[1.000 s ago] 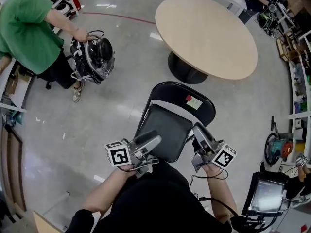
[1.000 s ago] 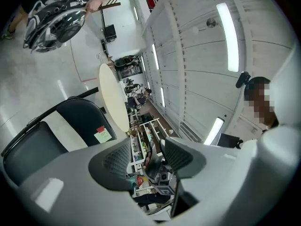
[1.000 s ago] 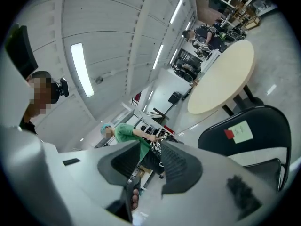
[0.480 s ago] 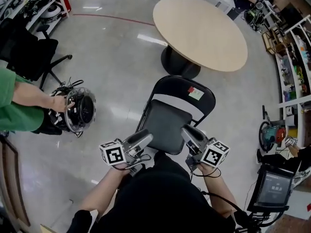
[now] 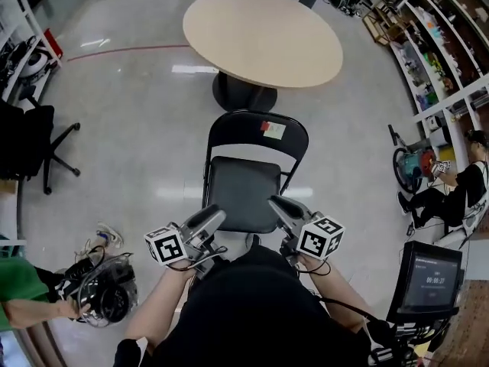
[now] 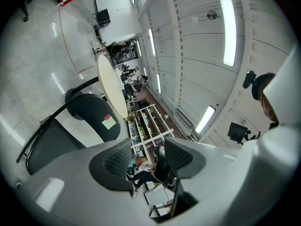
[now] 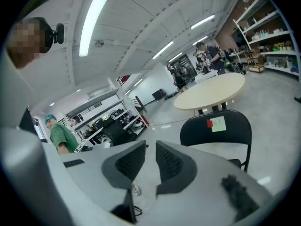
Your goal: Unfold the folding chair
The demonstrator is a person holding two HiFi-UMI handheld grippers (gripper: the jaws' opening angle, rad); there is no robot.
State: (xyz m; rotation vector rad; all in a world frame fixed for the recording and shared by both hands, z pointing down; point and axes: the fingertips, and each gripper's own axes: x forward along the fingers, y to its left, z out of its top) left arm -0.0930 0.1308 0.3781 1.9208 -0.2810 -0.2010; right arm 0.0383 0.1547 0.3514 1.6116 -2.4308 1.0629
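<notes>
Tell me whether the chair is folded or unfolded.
Unfolded. The chair stands with its seat lying flat in front of the upright backrest, as the head view shows.

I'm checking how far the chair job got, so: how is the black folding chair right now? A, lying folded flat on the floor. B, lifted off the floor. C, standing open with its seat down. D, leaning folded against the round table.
C: the head view shows the folding chair standing on the floor, seat level and backrest upright, apart from the round table behind it.
</notes>
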